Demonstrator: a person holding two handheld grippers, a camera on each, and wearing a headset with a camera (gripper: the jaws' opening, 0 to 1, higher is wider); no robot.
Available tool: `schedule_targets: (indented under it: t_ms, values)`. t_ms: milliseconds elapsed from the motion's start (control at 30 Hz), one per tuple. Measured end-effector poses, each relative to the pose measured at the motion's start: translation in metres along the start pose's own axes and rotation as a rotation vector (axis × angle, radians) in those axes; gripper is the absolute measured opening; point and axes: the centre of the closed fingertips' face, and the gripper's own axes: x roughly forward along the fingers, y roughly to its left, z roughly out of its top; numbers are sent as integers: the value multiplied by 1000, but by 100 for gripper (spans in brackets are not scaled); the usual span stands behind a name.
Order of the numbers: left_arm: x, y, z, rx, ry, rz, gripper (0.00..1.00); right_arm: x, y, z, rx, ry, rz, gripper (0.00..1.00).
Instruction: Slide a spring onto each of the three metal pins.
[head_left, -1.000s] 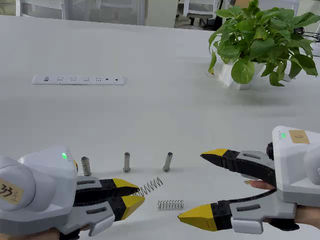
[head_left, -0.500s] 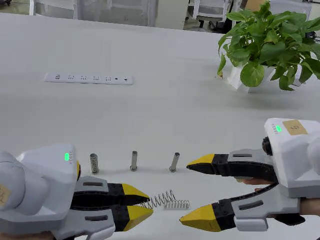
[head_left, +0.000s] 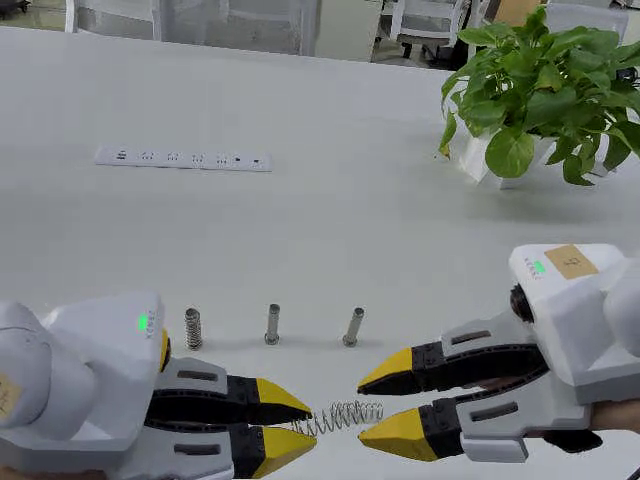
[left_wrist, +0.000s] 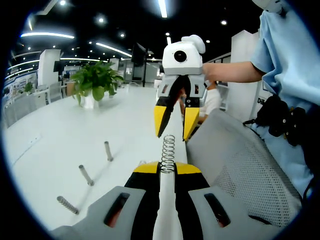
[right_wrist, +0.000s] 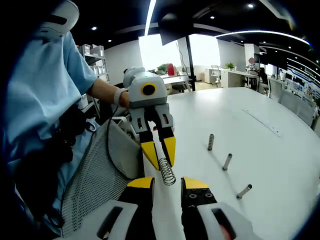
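At the near edge of the white table (head_left: 350, 230), the left gripper (head_left: 312, 424) is pinched narrow on one end of a loose spring (head_left: 345, 414); the spring reaches out roughly level from its yellow tips toward the right gripper (head_left: 361, 410). That gripper's jaws stand partly apart, one on either side of the spring's free end; from both gripper views I judge they are not yet pressing on it. Whether a second loose spring lies beside or behind this one I cannot tell.

Just beyond, three metal pins stand in a row across the table; the leftmost pin (head_left: 192, 314) already wears a fitted spring (head_left: 193, 332); the middle pin (head_left: 272, 324) is bare and upright; the right-hand pin (head_left: 352, 327) is bare and leans a little.

By that count one pin of three is done and two are left; the spring in hand looks meant for one of the bare pins, and it is near them but apart from both.

Farther back lies a white power strip (head_left: 183, 158); farthest, at the right, stands a potted plant (head_left: 540, 90).
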Motion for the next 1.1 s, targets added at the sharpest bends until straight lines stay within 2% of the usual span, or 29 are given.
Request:
schedule_targets:
  t_ms: [100, 233, 433, 700, 1100]
  values:
    - [1, -1, 1, 0, -5, -10, 6, 2, 5, -2, 9, 9, 28, 13]
    - [1, -2, 1, 4, -2, -17, 6, 4, 3, -2, 17, 8, 25, 13]
    - [2, -4, 1, 5, 0, -24, 6, 5, 3, -3, 19, 16, 28, 7]
    - [2, -3, -2, 1, 8, -24, 6, 6, 3, -2, 11, 29, 32, 7]
    - [5, -1, -3, -7, 14, -19, 6, 5, 4, 14, -54, 41, 16, 7]
